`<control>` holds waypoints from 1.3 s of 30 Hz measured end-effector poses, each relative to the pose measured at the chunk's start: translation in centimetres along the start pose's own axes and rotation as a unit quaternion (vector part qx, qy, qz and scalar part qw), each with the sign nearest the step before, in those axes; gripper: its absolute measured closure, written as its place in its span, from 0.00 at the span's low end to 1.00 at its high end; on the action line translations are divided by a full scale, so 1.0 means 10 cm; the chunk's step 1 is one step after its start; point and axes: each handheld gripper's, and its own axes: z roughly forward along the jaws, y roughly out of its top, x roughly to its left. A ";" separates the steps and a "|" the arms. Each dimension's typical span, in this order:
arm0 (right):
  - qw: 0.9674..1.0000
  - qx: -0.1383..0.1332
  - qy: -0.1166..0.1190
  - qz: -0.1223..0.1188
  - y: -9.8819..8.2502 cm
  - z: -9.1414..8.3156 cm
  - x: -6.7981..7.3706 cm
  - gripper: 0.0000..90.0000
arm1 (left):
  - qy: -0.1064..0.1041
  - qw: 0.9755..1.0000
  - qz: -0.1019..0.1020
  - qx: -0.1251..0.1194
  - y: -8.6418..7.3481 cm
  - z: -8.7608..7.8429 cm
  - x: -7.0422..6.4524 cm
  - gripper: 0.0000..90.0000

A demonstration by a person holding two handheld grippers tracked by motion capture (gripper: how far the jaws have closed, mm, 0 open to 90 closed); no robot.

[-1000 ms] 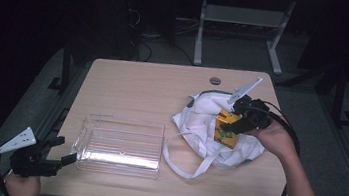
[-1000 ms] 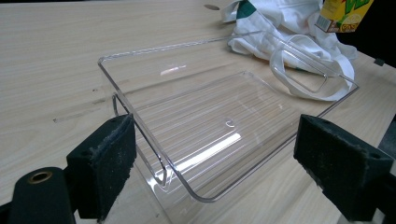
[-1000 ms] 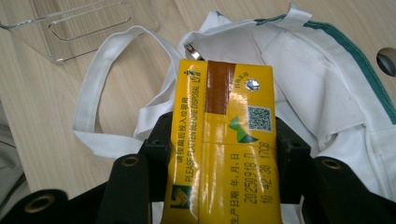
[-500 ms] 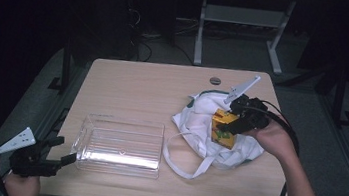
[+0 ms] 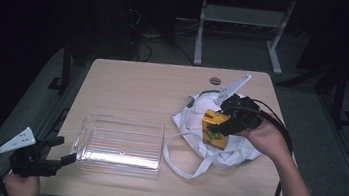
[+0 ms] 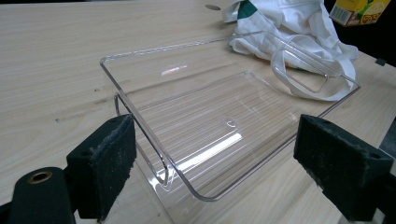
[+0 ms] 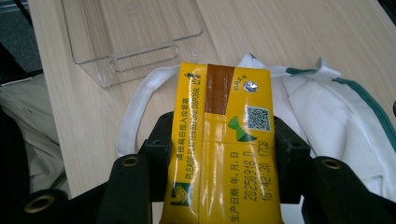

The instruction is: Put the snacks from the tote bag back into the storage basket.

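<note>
Half the carton (image 7: 224, 144) behind fingers (image 7: 159, 154)

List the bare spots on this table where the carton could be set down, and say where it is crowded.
Free: the table's far left, beyond the tray; the tray's own floor; the near edge between tray and bag. Crowded: the right side, under the bag and its straps.

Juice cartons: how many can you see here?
1: a yellow juice carton held in the right gripper above the white cloth bag. More may be hidden inside the bag.
</note>
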 end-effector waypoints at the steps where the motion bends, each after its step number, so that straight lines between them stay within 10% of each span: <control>1: 1.000 -0.002 0.001 -0.004 0.02 0.00 0.01 0.57 | 0.000 1.000 -0.001 -0.001 0.00 0.00 0.00 0.14; 39: 0.996 -0.026 0.047 -0.074 0.63 0.07 0.45 0.57 | 0.000 1.000 -0.002 -0.002 0.00 0.00 0.01 0.14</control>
